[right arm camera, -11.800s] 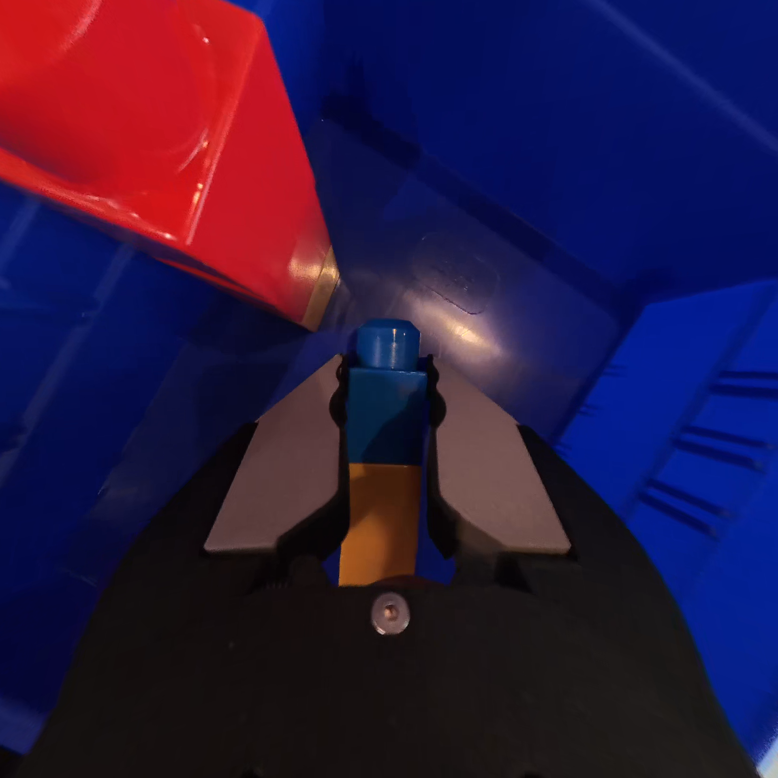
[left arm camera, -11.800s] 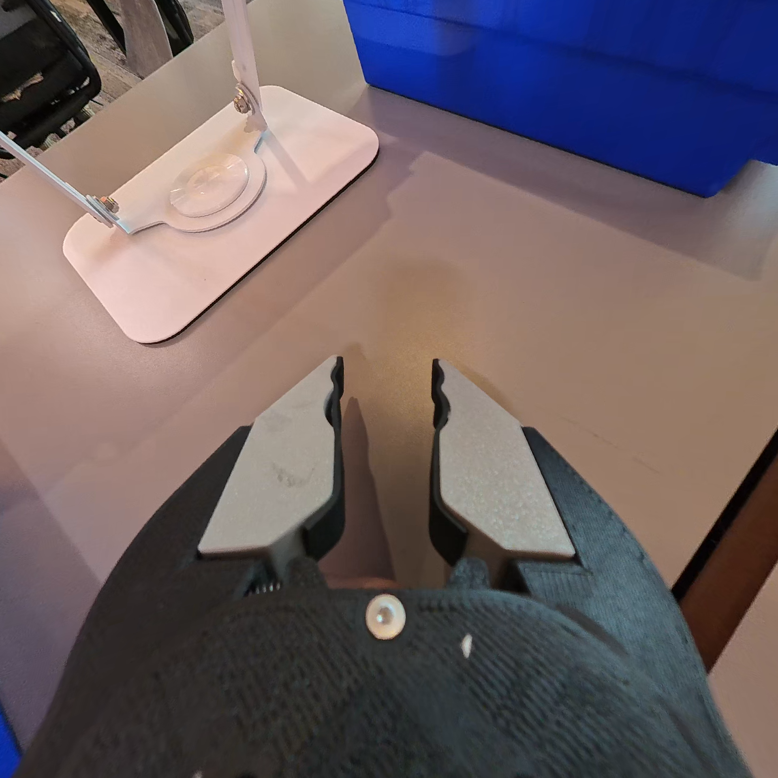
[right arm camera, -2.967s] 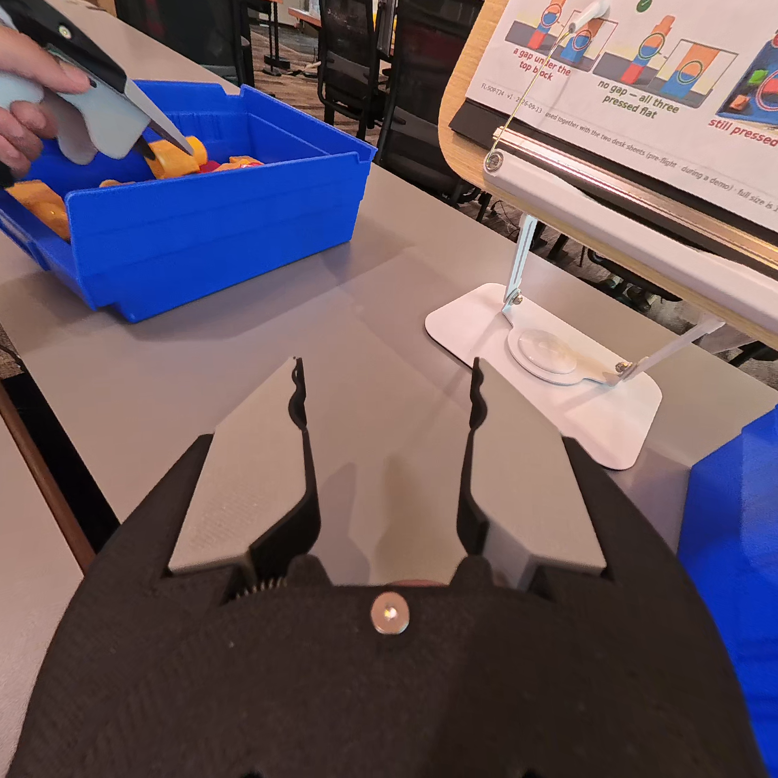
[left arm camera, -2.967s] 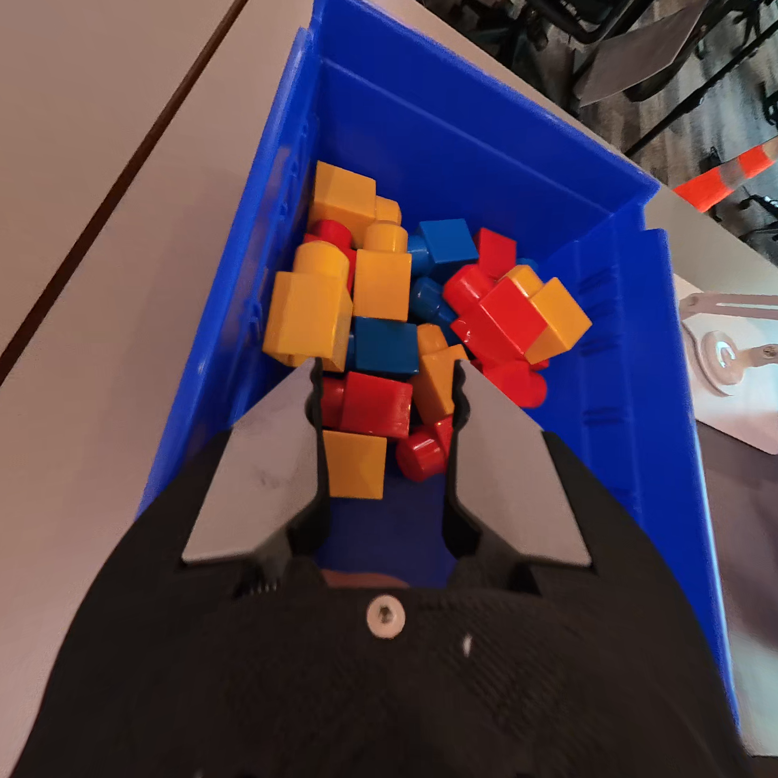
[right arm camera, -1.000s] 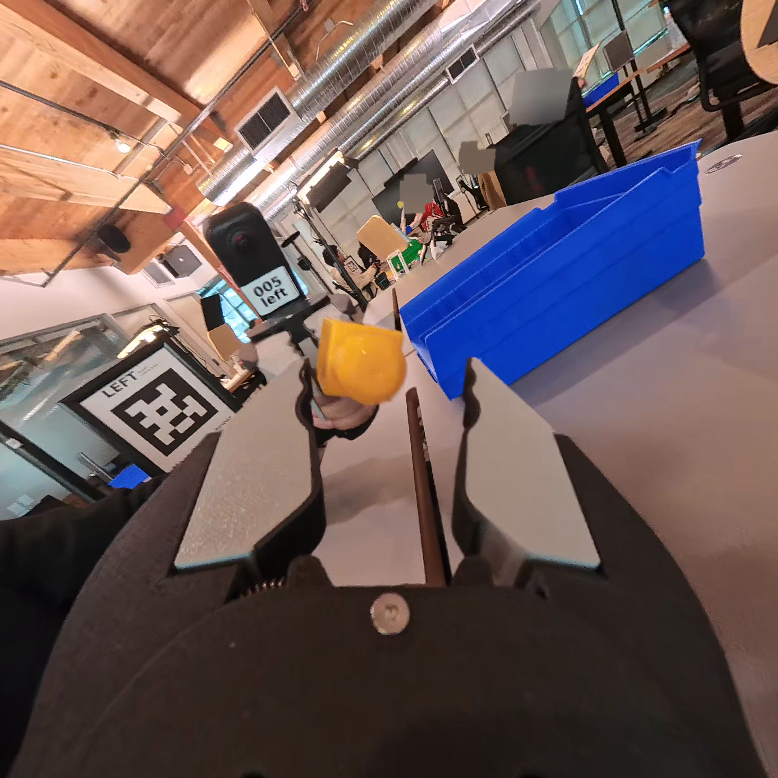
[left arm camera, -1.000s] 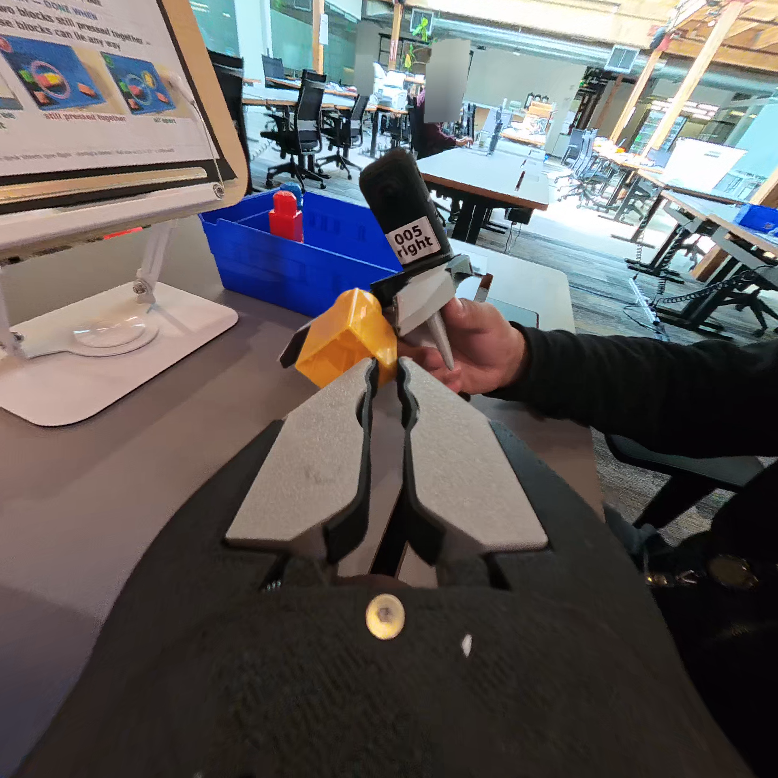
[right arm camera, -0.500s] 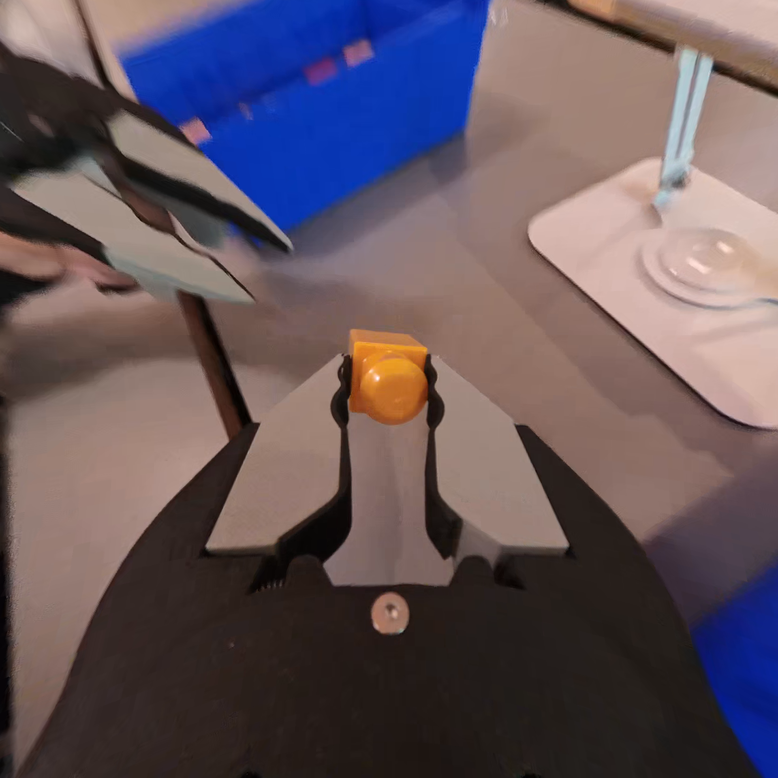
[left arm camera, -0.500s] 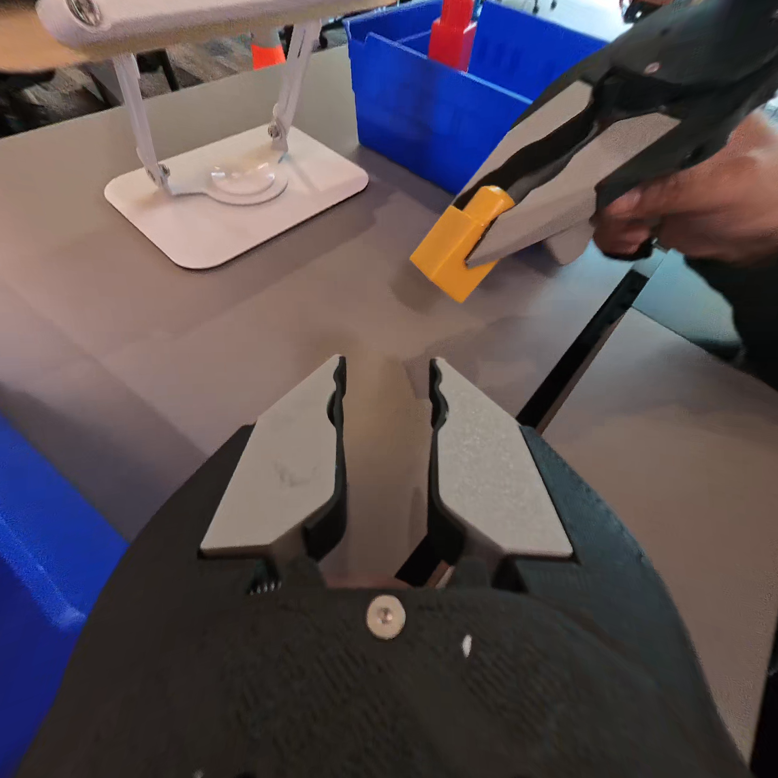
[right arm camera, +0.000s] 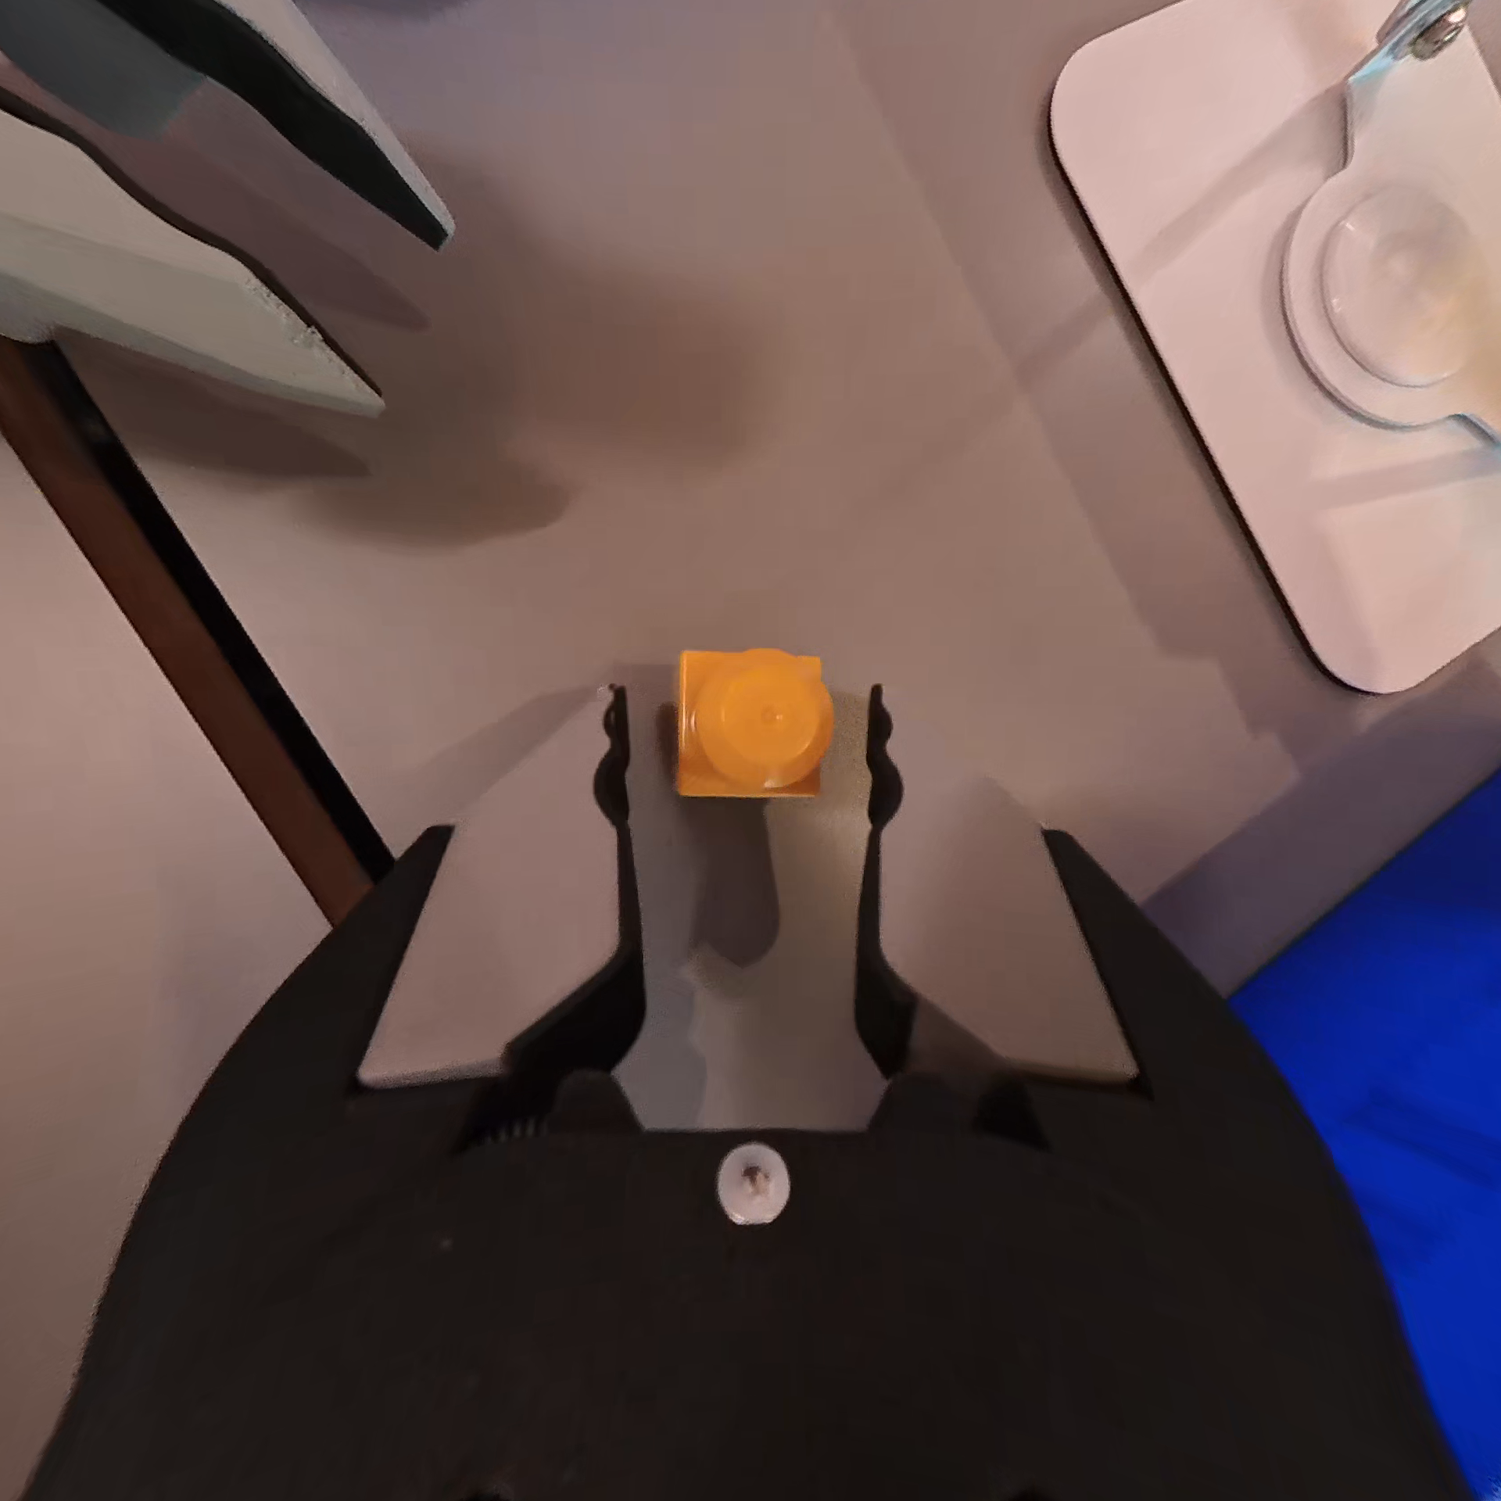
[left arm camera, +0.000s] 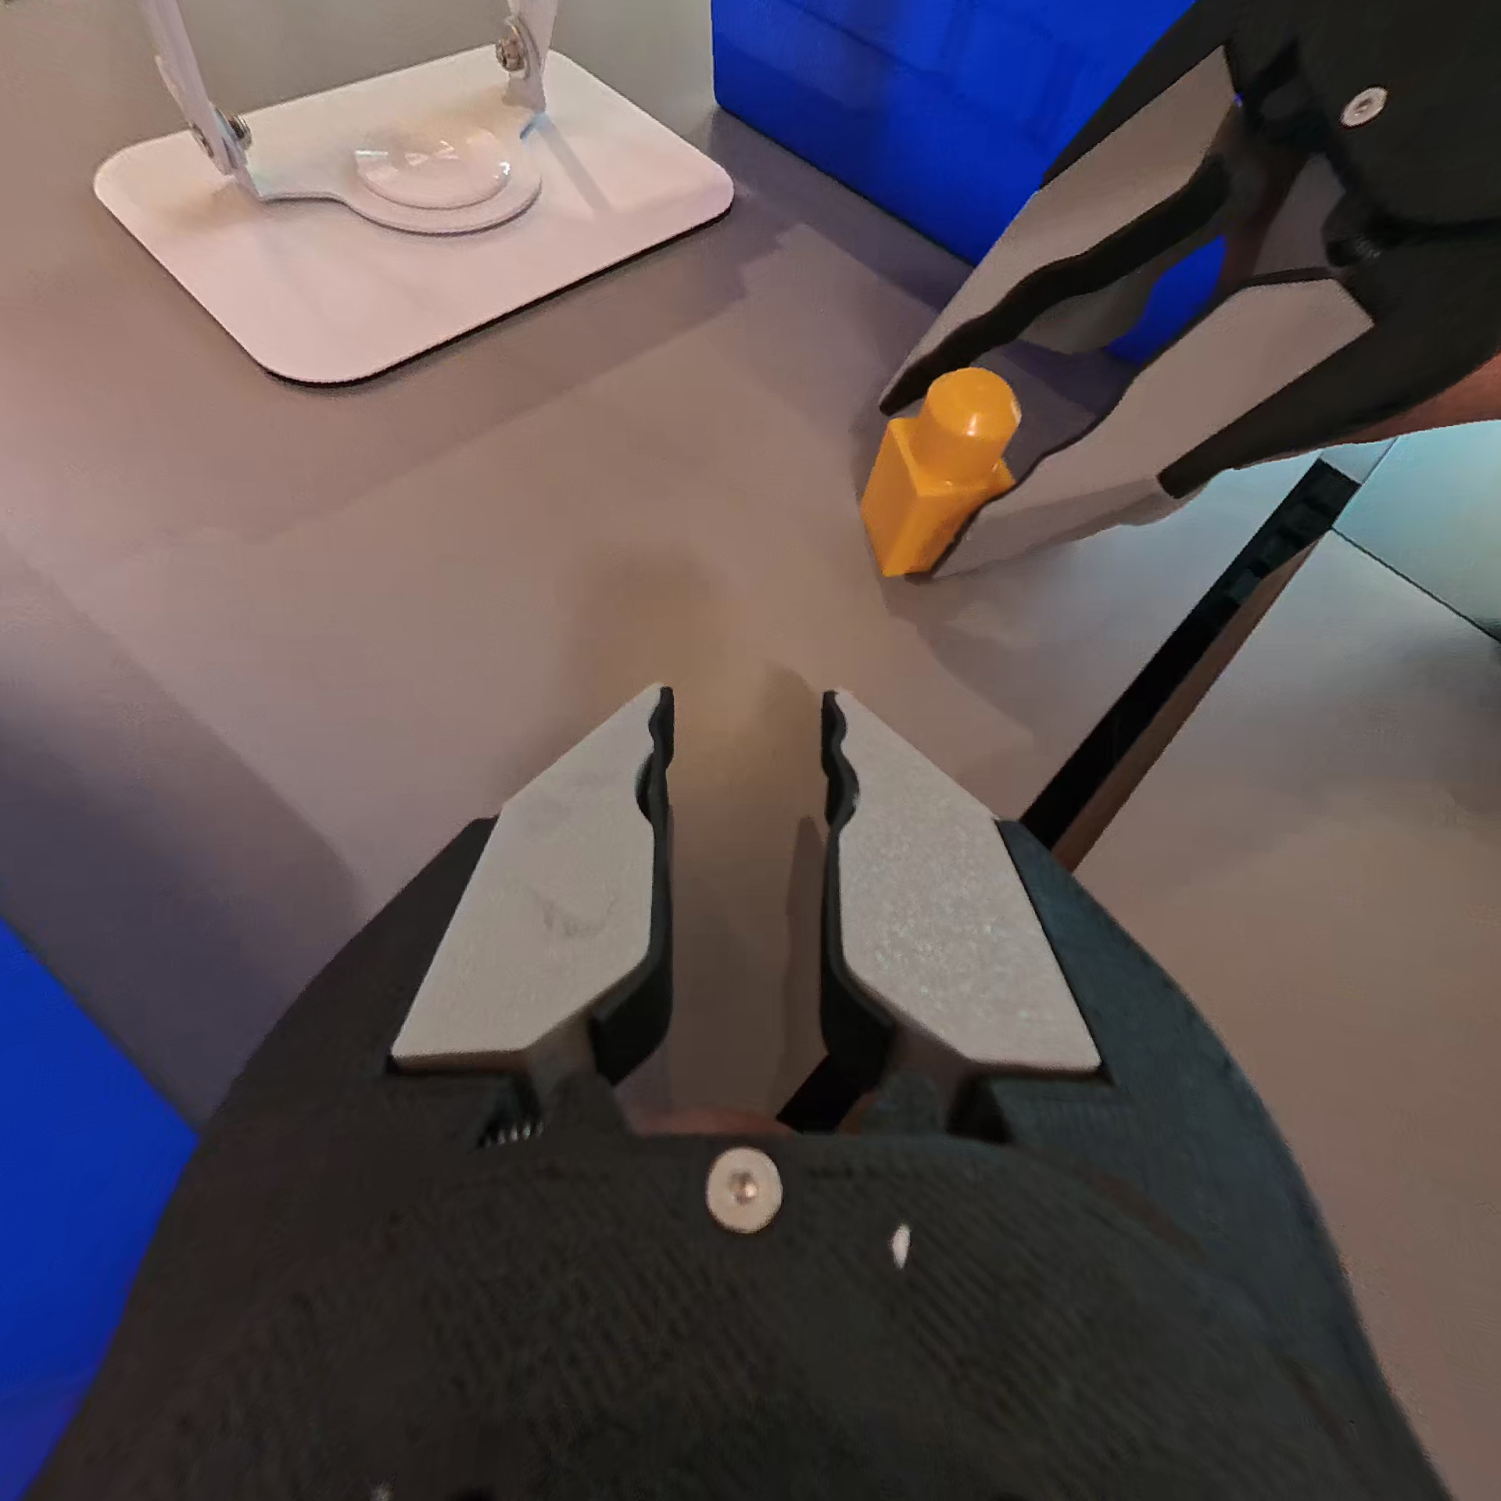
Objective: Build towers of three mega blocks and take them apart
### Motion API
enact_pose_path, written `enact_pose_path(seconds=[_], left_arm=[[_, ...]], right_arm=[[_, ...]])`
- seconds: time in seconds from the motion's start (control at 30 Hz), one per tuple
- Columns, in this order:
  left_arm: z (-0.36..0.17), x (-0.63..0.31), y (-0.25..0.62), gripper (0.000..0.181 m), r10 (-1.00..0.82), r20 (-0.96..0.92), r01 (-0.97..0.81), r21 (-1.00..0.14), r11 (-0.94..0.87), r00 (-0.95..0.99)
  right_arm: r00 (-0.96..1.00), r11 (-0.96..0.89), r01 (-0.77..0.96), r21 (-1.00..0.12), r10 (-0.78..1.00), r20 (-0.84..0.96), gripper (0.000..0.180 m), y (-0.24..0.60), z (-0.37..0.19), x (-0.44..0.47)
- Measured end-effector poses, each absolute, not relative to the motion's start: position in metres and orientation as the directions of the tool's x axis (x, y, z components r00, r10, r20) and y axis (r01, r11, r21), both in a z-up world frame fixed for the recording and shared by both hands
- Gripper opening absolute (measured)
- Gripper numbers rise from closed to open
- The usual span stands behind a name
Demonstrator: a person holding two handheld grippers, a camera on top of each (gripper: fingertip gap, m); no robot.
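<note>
One orange mega block [right arm camera: 751, 725] stands upright on the grey bench [right arm camera: 731, 406], its single round stud facing up. The right hand-held gripper [right arm camera: 746, 735] is released: its two fingers sit on either side of the block with a visible gap on each side in the right wrist view, so nothing is clamped. From the left wrist view the same block [left arm camera: 934, 475] appears between the tips of that right hand-held gripper [left arm camera: 934, 495], whose lower finger reaches down to the bench just beside the block's base. The left hand-held gripper [left arm camera: 746, 707] is also spread apart and empty, held over bare bench, apart from the block. A white stand base [left arm camera: 406, 219] with a clear round disc lies farther back on the bench, and a blue bin [left arm camera: 877, 122] sits behind the block. A dark seam [left arm camera: 1178, 674] runs along the bench edge to the right of the block. Another patch of blue [left arm camera: 73, 1178] shows at the lower left corner of the left wrist view.
</note>
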State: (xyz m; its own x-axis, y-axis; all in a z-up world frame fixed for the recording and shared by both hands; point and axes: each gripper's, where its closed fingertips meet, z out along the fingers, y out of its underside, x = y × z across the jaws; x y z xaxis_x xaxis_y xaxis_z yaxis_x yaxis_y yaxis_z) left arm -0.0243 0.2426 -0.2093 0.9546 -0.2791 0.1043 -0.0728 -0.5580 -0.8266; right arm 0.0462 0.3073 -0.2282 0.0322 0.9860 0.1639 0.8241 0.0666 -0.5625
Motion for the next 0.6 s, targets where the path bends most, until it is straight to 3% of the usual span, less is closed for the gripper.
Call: enact_pose_path(seconds=[0.13, 0.27, 0.43, 0.6], left_arm=[[-0.198, -0.033, 0.237, 0.034, -0.248, 0.097, -0.054, -0.841, -0.538, 0.964], [-0.15, -0.056, 0.225, 0.036, -0.188, 0.093, -0.003, -0.889, -0.458, 0.978], [-0.095, -0.141, 0.204, 0.036, 0.07, 0.085, 0.105, -0.92, -0.378, 0.994], [-0.123, -0.229, 0.186, 0.043, 0.3, 0.113, 0.255, -0.835, -0.489, 0.947]], right_arm=[[0.05, 0.062, 0.776, -0.627, 0.986, 0.16, 0.055, 0.307, -0.214, 0.04], [0.089, 0.051, 0.655, -0.754, 0.986, 0.144, 0.053, 0.307, -0.179, 0.033], [0.171, 0.078, 0.528, -0.846, 0.966, 0.196, 0.045, 0.318, -0.146, 0.032], [0.217, 0.095, 0.45, -0.888, 0.953, 0.212, 0.042, 0.322, -0.128, 0.034]])
